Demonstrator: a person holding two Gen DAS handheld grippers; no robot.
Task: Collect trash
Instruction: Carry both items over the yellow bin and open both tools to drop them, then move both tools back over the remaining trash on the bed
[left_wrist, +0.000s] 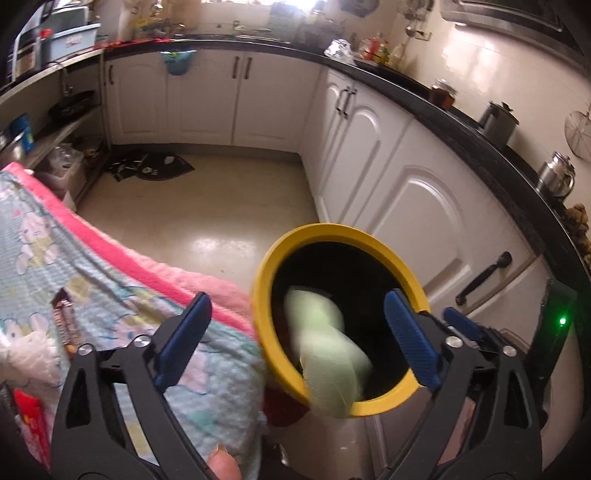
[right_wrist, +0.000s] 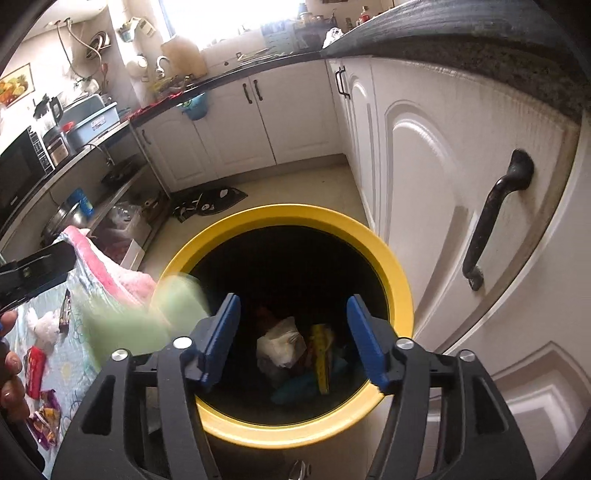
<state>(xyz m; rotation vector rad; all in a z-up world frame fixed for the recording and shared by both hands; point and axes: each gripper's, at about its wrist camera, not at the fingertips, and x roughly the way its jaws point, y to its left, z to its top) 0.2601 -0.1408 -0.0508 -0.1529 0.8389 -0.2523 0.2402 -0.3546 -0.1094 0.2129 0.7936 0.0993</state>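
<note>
- Over the yellow-rimmed bin (left_wrist: 338, 317), the left gripper (left_wrist: 295, 339) had its fingers spread wide, holding nothing.
- Pale green scrap (left_wrist: 327, 354), motion-blurred, sat between those fingers at the bin's near rim; in the right wrist view it smeared across the left rim (right_wrist: 147, 321). Judged to be falling loose, not gripped.
- Right gripper (right_wrist: 293, 336) hung above the bin mouth, fingers wide and empty.
- Bin already held a crumpled white wrapper (right_wrist: 280, 347) and a yellow packet (right_wrist: 320, 354).
- Step in hand: dropping one piece into the bin.
- More trash lay on the patterned blanket (left_wrist: 122, 302) beside the bin: brown wrapper (left_wrist: 64, 317), red packet (right_wrist: 35, 365), purple packet (right_wrist: 48, 417).
- Next move calls for swinging a gripper to the blanket and pinching a thin wrapper without snagging cloth.
</note>
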